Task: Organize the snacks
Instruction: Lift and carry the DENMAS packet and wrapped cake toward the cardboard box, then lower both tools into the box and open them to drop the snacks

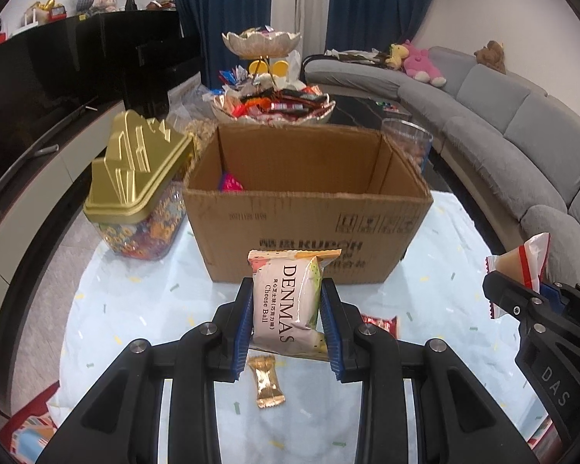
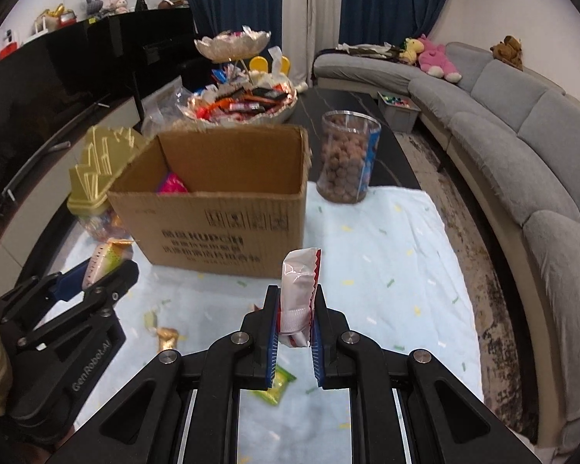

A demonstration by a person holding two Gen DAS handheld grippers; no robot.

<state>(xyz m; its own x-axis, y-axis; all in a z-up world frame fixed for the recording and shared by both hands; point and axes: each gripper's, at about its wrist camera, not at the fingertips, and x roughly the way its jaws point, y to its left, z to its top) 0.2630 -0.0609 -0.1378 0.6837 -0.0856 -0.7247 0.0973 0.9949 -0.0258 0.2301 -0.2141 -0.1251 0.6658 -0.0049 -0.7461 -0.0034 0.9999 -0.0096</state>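
Note:
My left gripper [image 1: 287, 288] is shut on a pink DENMAS Cheese Ball packet [image 1: 286, 301], held above the light blue cloth in front of an open cardboard box [image 1: 309, 216]. My right gripper [image 2: 297, 294] is shut on a white and red snack packet [image 2: 299, 294], also in front of the box [image 2: 220, 228]. A pink packet [image 2: 172, 183] lies inside the box. A gold wrapped candy [image 1: 266, 381] lies on the cloth below the left gripper. A red packet [image 1: 382, 324] and a green packet [image 2: 276, 384] lie on the cloth.
A gold-lidded candy jar [image 1: 135, 197] stands left of the box. A clear jar of brown balls [image 2: 346, 158] stands to its right. A tiered snack dish [image 1: 270, 104] is behind. A grey sofa [image 1: 522, 131] curves along the right.

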